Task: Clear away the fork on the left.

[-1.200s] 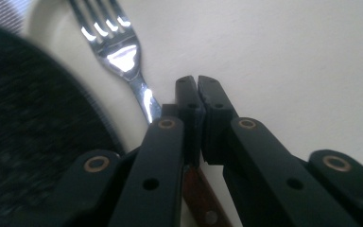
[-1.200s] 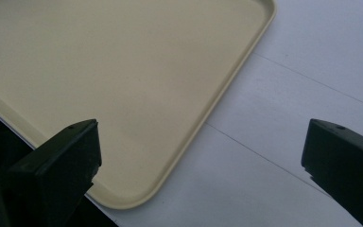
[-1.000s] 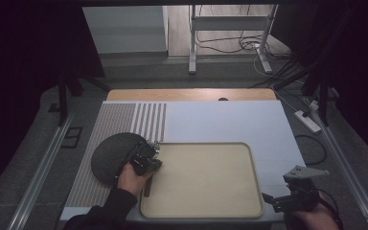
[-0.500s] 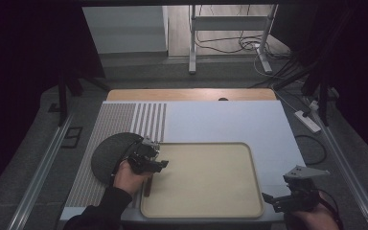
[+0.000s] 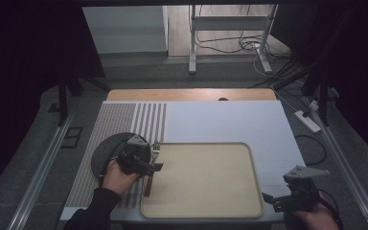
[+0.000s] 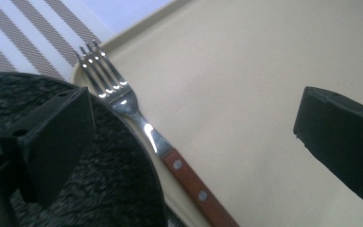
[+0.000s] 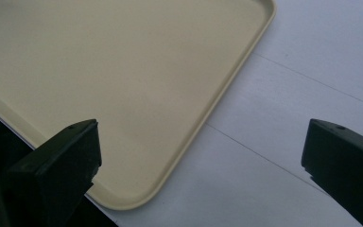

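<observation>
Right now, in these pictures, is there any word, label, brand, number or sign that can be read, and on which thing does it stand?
None: no readable text in any view.
Tray: plain beige, no marking.
Fork: bare metal and a wooden handle with two rivets, no brand visible.
Dark round plate: textured surface, no print.
Striped placemat: stripes only.
Left gripper and right gripper: no label to be seen.

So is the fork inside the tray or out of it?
Partly in: the fork lies across the tray's left rim, tines past the corner, handle trailing outside beside the dark round mat.
</observation>
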The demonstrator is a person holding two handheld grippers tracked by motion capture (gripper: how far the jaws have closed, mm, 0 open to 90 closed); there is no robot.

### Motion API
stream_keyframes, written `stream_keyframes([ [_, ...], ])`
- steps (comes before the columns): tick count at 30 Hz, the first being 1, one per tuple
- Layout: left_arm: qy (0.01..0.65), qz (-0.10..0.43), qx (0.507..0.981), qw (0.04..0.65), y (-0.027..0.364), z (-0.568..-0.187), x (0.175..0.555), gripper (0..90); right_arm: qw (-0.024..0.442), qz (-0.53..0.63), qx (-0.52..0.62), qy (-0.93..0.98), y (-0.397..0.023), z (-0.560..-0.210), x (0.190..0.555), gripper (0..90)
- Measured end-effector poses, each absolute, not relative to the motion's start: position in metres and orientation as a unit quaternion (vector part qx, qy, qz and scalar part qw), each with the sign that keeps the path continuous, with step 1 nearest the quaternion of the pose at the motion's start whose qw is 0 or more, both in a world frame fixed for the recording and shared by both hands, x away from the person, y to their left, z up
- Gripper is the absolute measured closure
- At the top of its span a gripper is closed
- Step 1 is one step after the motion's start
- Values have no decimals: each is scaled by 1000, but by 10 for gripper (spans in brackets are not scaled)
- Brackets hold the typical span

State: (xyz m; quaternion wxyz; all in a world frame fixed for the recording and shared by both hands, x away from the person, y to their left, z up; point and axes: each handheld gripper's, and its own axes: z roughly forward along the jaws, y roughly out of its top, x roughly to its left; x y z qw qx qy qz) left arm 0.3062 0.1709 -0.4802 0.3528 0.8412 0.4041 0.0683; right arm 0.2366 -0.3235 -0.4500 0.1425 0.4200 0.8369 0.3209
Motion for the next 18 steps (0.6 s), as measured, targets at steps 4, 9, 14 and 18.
stream_keyframes([
  [4,405,73,835,364,180,-480,298,0,143,321,421,836,-323,-450,237,0],
  [9,409,83,826,378,190,-476,288,0,143,323,421,835,-324,-450,237,0],
  [14,419,86,818,385,200,-474,277,0,143,323,422,835,-324,-450,237,0],
  [18,426,96,811,391,209,-472,268,0,143,323,423,835,-324,-450,237,0],
])
